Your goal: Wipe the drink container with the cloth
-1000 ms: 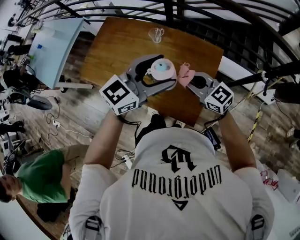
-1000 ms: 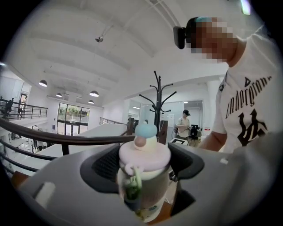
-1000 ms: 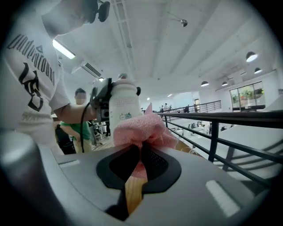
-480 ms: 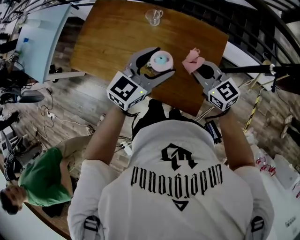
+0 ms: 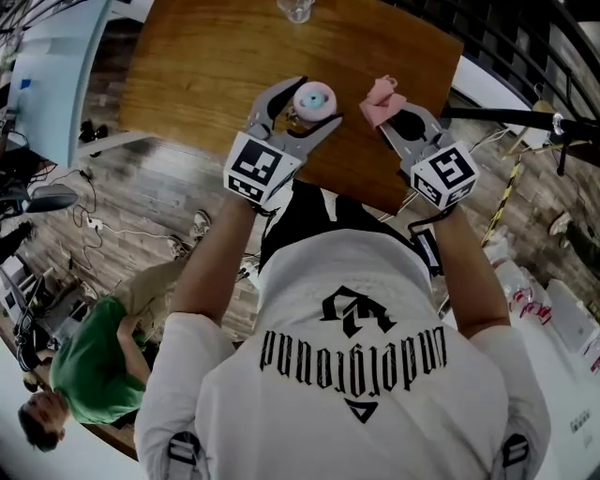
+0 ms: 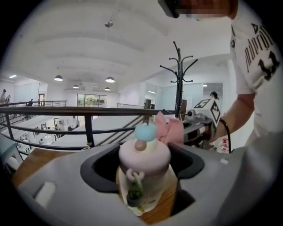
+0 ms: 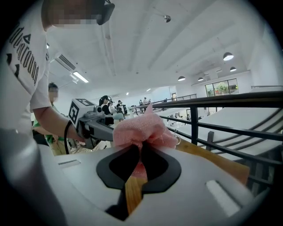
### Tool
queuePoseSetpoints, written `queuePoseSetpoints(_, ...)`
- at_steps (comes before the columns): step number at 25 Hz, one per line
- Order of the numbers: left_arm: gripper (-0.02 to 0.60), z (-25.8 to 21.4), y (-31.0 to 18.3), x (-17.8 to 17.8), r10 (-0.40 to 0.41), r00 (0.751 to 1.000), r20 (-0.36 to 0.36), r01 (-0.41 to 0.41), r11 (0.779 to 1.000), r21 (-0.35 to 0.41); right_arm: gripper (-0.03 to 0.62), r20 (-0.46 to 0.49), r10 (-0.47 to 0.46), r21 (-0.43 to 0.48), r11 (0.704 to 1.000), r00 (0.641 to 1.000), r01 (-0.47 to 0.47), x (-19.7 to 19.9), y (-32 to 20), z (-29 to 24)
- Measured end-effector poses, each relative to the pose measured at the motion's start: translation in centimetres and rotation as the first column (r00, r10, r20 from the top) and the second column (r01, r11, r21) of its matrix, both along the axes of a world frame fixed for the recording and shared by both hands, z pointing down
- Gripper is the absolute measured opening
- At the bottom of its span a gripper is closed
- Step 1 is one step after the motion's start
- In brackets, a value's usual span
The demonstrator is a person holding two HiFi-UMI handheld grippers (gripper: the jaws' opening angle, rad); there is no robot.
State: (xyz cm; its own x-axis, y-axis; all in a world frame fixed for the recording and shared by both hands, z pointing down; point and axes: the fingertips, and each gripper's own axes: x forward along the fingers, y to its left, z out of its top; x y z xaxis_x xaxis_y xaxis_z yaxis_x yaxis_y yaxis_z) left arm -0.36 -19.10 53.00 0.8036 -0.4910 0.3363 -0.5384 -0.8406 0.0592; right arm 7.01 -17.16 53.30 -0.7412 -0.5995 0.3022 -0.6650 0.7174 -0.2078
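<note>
1. While the left gripper (image 5: 302, 111) clamps the bottle (image 6: 144, 163) over the tabletop (image 5: 216, 66), the right gripper (image 5: 394, 111) pinches the cloth (image 7: 141, 130) nearby, not touching.
2. Wiping looks unstarted; next, bring cloth against bottle.

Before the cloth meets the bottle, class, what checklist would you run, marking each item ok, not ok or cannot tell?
1. Left gripper shut on bottle: ok.
2. Right gripper shut on cloth: ok.
3. Lid on bottle: ok.
4. Cloth touching bottle: not ok; the head view shows a gap between them.
5. Bottle resting on table: cannot tell.
6. Glass away from both grippers: ok, it stands at the far edge.
</note>
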Motion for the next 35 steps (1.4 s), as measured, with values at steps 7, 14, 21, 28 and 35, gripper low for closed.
queuePoseSetpoints(7,0.387,5.7,-1.6,-0.2,-0.035,0.998,0.058,0.037,0.999,-0.039,0.026,-0.023,0.035,-0.057,0.998,0.999,-0.036,-0.5,-1.0,3.0)
queuePoseSetpoints(14,0.387,9.7,-2.2,-0.3,-0.031,0.993,0.116,0.038,0.997,-0.060,0.026,-0.035,0.037,-0.101,0.994,0.999,-0.041,-0.7,-0.9,5.0)
queuePoseSetpoints(21,0.387,12.8,-2.0,0.1,-0.015,0.985,0.172,0.027,0.997,-0.069,0.026,-0.040,0.035,-0.119,0.992,0.999,-0.040,-0.3,-0.5,5.8)
queuePoseSetpoints(28,0.387,14.4,-1.4,0.0,-0.032,0.984,0.175,0.048,0.995,-0.090,0.026,-0.040,0.039,-0.129,0.991,0.998,-0.044,0.1,-0.1,6.1)
queuePoseSetpoints(35,0.388,14.1,-1.4,-0.6,-0.045,0.988,0.146,0.053,0.997,-0.052,0.026,-0.033,0.029,-0.142,0.989,0.999,-0.033,-0.3,0.6,6.2)
